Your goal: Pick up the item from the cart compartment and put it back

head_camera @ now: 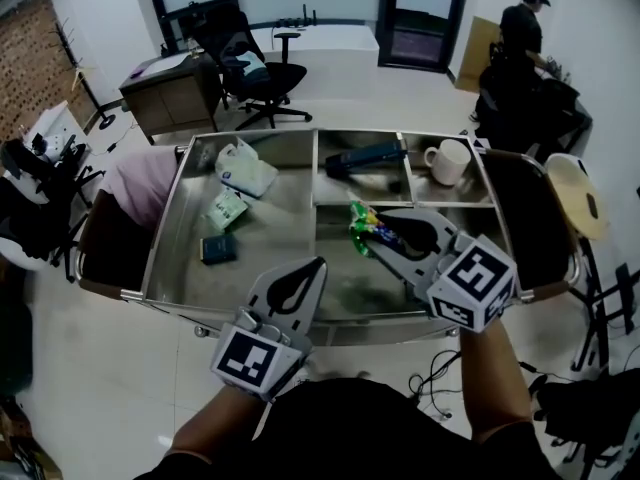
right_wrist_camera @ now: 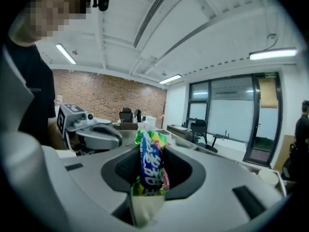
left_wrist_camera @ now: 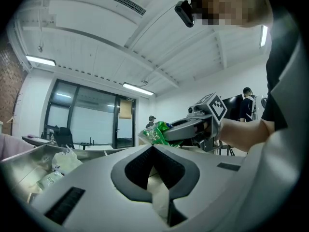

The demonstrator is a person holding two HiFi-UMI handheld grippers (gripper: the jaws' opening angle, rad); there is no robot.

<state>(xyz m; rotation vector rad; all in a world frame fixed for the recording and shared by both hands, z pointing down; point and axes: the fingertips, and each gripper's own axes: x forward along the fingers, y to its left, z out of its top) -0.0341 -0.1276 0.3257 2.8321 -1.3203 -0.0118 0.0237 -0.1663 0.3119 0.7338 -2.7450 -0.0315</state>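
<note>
A bright green snack packet (head_camera: 361, 222) with blue print stands pinched upright between my right gripper's pads (right_wrist_camera: 152, 164). The right gripper (head_camera: 366, 232) holds it above the near right compartment of the steel cart (head_camera: 165, 258). My left gripper (head_camera: 318, 264) hovers over the cart's front edge, a little left of the right one, its jaws together with nothing between them. From the left gripper view (left_wrist_camera: 153, 147), the right gripper (left_wrist_camera: 193, 126) and its packet (left_wrist_camera: 157, 131) show just ahead. The right gripper view catches the left gripper (right_wrist_camera: 96, 137) at its left.
In the cart's left compartment lie a white pouch (head_camera: 245, 168), a green-white packet (head_camera: 226, 210) and a small dark booklet (head_camera: 217, 249). Back compartments hold a dark blue pack (head_camera: 365, 156) and a white mug (head_camera: 447, 161). An office chair (head_camera: 250, 63) and a person (head_camera: 520, 28) are beyond.
</note>
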